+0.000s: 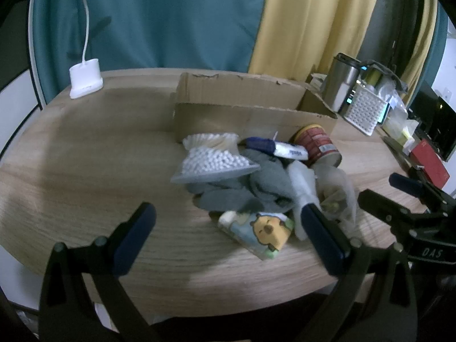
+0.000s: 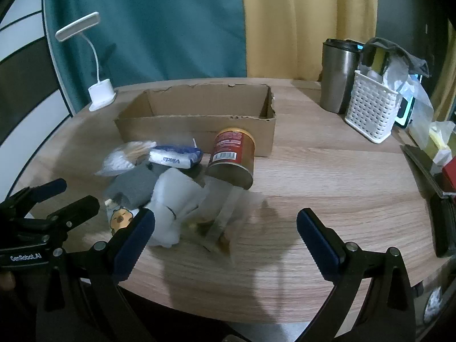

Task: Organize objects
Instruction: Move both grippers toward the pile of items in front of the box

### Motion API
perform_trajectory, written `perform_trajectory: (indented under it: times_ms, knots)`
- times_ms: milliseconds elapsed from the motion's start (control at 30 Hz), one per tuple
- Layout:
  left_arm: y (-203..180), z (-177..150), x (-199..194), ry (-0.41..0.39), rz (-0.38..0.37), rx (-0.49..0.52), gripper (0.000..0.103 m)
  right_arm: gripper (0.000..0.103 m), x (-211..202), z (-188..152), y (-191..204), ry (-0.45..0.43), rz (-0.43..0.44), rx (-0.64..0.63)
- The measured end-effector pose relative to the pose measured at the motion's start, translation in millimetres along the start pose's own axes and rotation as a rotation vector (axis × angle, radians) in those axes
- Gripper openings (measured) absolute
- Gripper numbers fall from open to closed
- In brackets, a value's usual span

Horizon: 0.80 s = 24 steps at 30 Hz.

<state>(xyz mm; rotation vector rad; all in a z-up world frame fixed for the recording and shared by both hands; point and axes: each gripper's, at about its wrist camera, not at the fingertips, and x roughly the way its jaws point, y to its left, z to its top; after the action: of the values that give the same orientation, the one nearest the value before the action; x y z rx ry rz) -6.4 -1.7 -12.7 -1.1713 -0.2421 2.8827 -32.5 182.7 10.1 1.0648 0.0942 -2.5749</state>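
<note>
A pile lies on the round wooden table [image 1: 71, 165] in front of an open cardboard box [image 1: 242, 105]: a bag of cotton swabs [image 1: 211, 156], a blue-white tissue pack [image 1: 276, 148], a red can on its side [image 1: 316, 145], grey cloth [image 1: 250, 191], a clear plastic bag [image 1: 333, 196] and a cartoon-print pack [image 1: 262, 230]. My left gripper [image 1: 228, 236] is open, just short of the pile. My right gripper [image 2: 225, 239] is open, over the clear plastic bag [image 2: 199, 208]. The can [image 2: 232, 156], tissue pack [image 2: 175, 155] and box [image 2: 199, 119] show there too.
A white desk lamp [image 1: 85, 79] stands at the back left. A steel tumbler [image 2: 336, 77] and a white slotted basket [image 2: 370, 111] with stuffed items stand at the back right. Books and a red box [image 1: 430, 162] line the right edge. Curtains hang behind.
</note>
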Motion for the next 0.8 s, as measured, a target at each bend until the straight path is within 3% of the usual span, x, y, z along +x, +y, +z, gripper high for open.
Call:
perform_trajectory:
  times_ms: [800]
  knots:
    - [-1.5,-4.2,4.2,0.014,0.004,0.005,0.103,0.101,1.7,-0.7,-0.1,0.012,0.013,0.003]
